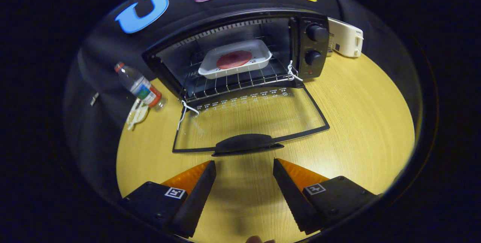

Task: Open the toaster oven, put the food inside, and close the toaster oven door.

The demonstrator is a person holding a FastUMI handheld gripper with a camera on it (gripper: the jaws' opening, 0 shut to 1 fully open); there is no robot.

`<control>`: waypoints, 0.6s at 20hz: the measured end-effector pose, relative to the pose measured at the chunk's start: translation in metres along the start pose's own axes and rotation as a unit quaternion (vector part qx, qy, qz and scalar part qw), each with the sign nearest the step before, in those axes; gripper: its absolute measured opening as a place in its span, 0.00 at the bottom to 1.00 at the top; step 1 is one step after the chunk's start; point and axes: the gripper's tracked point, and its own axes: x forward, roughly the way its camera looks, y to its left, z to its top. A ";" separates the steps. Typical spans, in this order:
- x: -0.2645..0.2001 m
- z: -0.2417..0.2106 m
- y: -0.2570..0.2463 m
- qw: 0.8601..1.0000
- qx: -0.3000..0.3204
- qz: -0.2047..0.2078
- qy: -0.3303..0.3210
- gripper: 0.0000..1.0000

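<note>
On the wooden table [357, 123] the oven [240, 51] stands at the far edge with its door [248, 123] dropped flat and the food tray [235, 61] already on the rack, so closing remains: the gripper [244, 168], fingers apart and empty, must get under the handle [246, 143] just ahead and lift.

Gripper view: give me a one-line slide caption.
Open tool just short of the lowered door's handle; white tray with round red food sits on the toaster oven rack.
</note>
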 end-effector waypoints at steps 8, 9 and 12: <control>0.036 -0.004 0.000 0.997 -0.046 -0.049 0.033 0.99; 0.038 -0.006 0.000 0.997 -0.039 -0.051 0.040 0.99; 0.038 -0.003 -0.001 0.997 -0.040 -0.055 0.046 0.98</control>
